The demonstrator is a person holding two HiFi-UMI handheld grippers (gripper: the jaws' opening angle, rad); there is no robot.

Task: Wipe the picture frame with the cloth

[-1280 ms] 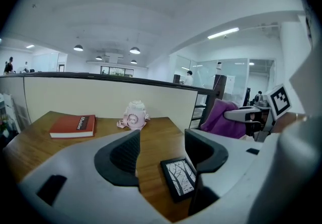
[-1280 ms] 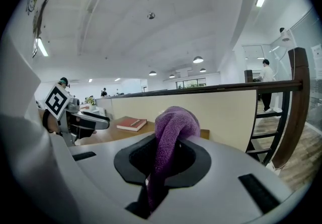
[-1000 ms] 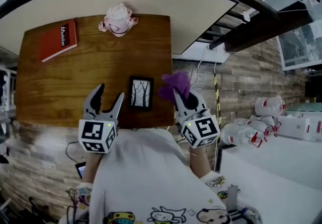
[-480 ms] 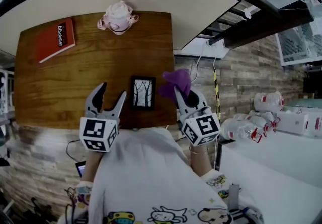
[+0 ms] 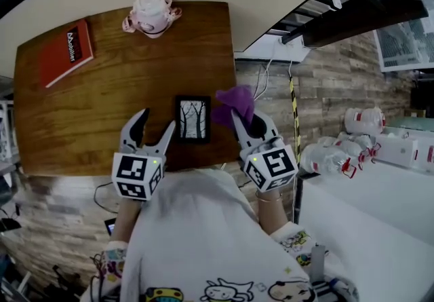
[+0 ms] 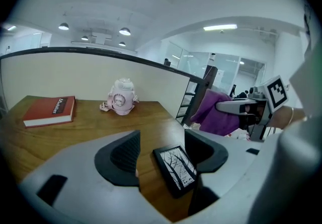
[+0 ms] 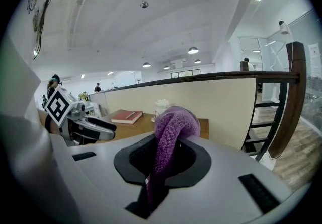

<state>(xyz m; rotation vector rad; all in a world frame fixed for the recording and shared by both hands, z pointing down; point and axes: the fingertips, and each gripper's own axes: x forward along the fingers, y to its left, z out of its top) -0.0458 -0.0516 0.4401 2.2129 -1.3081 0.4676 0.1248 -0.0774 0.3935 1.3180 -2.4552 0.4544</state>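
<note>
A small black picture frame (image 5: 192, 118) with a tree drawing lies flat near the front right of the wooden table (image 5: 102, 104). In the left gripper view the picture frame (image 6: 175, 169) sits just ahead of the jaws. My left gripper (image 5: 150, 128) stands open just left of it, nothing between its fingers. My right gripper (image 5: 245, 120) is shut on a purple cloth (image 5: 234, 104), held just right of the frame at the table's right edge. The cloth (image 7: 170, 132) bunches up out of the jaws in the right gripper view.
A red book (image 5: 66, 51) lies at the table's far left. A pink robot-like figure (image 5: 150, 13) stands at the far edge by a beige partition. Right of the table, a stair rail (image 5: 352, 19), cables and several plastic bottles (image 5: 342, 155) on the floor.
Both grippers have shifted slightly forward over the table, toward the frame. The left stays open and the right keeps hold of the cloth.
</note>
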